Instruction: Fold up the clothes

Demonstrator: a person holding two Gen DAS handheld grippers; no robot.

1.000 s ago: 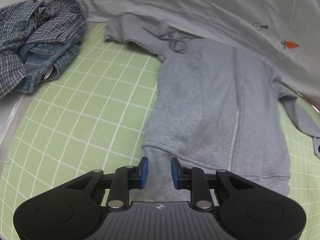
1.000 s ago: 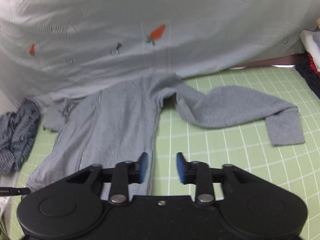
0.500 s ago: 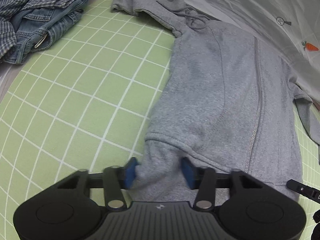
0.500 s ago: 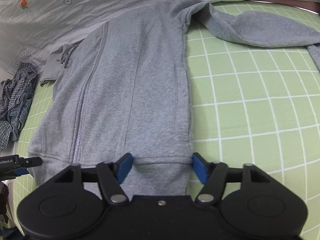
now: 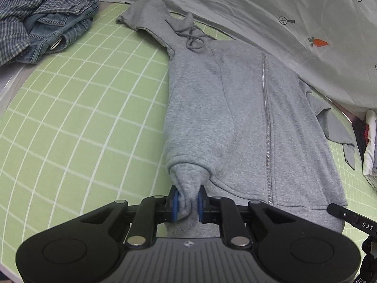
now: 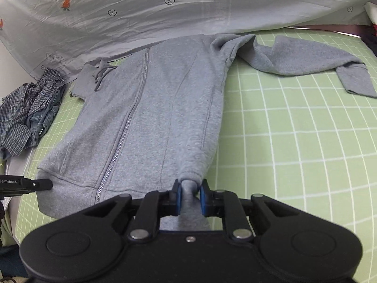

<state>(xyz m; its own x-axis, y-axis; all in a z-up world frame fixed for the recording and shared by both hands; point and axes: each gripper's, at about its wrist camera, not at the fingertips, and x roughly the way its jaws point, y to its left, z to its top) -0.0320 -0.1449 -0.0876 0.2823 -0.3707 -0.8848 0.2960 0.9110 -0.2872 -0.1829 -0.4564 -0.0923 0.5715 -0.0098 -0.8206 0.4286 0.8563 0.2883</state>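
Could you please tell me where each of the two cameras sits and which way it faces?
Left wrist: on the left gripper, facing steeply down along its fingers; closing jaws pinch the grey hoodie hem.
Right wrist: on the right gripper, facing likewise; closing jaws pinch the hem's other corner.
Shared: hoodie, green grid mat, jeans pile, carrot-print sheet.

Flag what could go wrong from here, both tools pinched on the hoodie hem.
1. Both tools, left and right, are closing on small bunches of the grey zip-up fleece hoodie hem; a thin bite may slip when lifted.
2. One sleeve lies spread out sideways on the green gridded mat; folding now would likely leave it sticking out.
3. The hood and drawstring sit bunched against the pale printed sheet and could drag it.
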